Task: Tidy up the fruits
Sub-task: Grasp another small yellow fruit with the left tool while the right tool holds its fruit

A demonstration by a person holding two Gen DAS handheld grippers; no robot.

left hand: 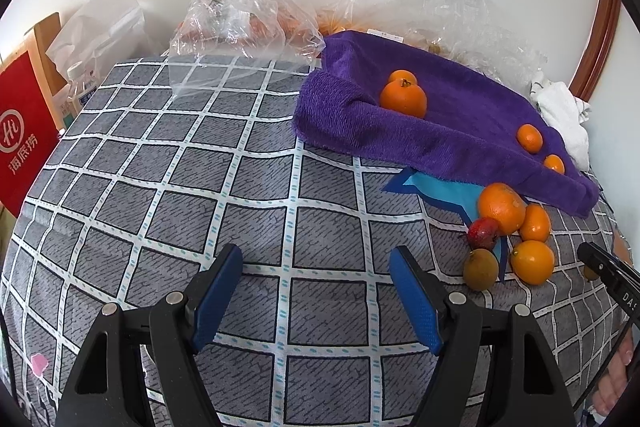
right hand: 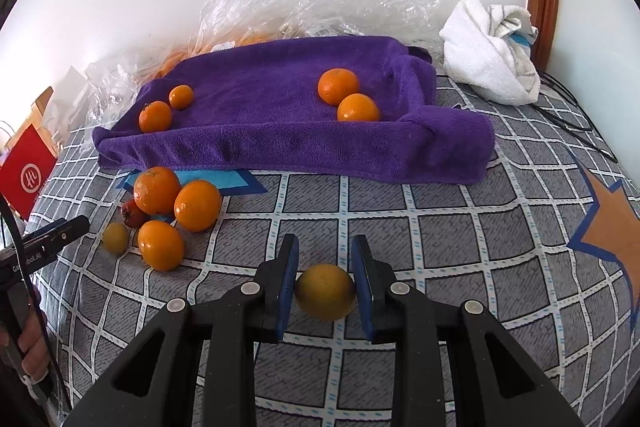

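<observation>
My right gripper point(right hand: 325, 243) is shut on a yellow-green round fruit point(right hand: 325, 291), held just above the checked tablecloth point(right hand: 440, 247). Over bare cloth, my left gripper point(left hand: 316, 255) stands open with nothing between its fingers. A purple towel point(right hand: 280, 147) shaped like a shallow tray holds two oranges at its left point(right hand: 155, 115) and two at its right point(right hand: 357, 108). In front of its left corner lies a loose pile: three oranges point(right hand: 197, 205), a small red fruit point(right hand: 132, 214) and a yellow-green fruit point(right hand: 115, 237). The same pile point(left hand: 502, 207) lies to the right of my left gripper.
Crumpled clear plastic bags point(left hand: 240, 23) line the wall behind the towel. A white cloth bundle point(right hand: 492, 55) and black cables sit at the back right. An orange star with a blue edge point(right hand: 612, 223) marks the cloth at right. A red bag point(left hand: 24, 131) stands at far left.
</observation>
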